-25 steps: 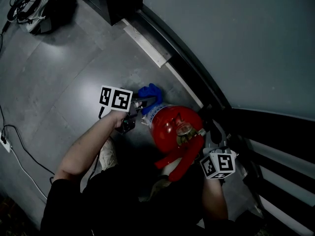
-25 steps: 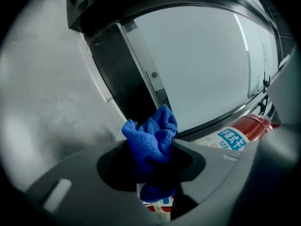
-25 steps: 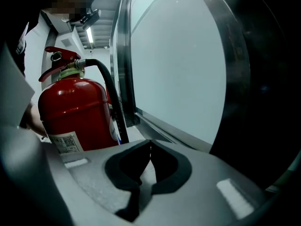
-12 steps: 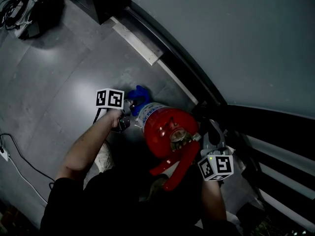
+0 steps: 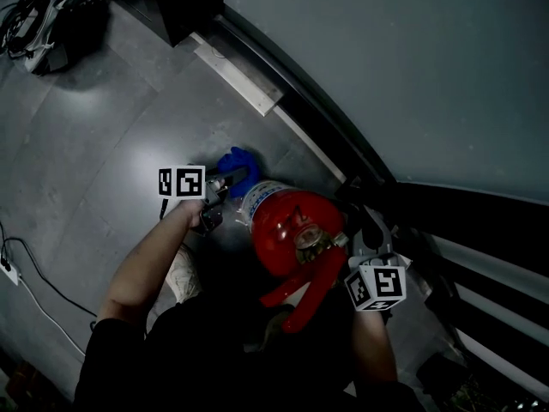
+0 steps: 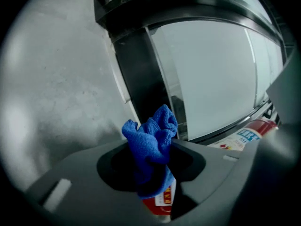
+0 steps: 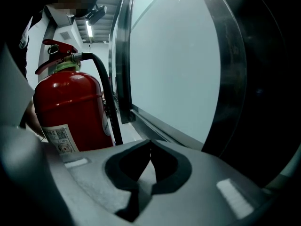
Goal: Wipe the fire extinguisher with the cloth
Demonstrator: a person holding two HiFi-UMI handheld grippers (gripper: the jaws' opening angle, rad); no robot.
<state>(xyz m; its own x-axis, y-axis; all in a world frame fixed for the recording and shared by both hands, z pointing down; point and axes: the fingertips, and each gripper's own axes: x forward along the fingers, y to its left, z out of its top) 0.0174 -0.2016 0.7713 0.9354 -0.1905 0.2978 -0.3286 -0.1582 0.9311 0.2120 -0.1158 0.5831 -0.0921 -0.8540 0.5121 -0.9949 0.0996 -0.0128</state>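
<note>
A grey tiled floor [image 5: 111,144] ran along a glass wall [image 5: 386,58] in a dark frame, and the extinguisher [image 5: 287,221] stood on the floor just beside that wall. The left gripper [image 5: 225,181] was at its left flank, jaws pinched on the blue cloth [image 6: 153,140]. The cloth bunched out above the tips, and a tail hung down over the label [image 6: 164,197]. It seemed to lie against the cylinder there, though the dim view left the contact unsure. The right gripper [image 7: 149,149] sat at the opposite side, near the black hose [image 7: 106,98], with its jaws together and nothing between them.

To wipe well, the loose tail rather than the hard jaw tips should meet the red shell, pressed flat and drawn round the curve in overlapping passes. The idle gripper could brace the far side, since a sideways push might rock the upright cylinder.
</note>
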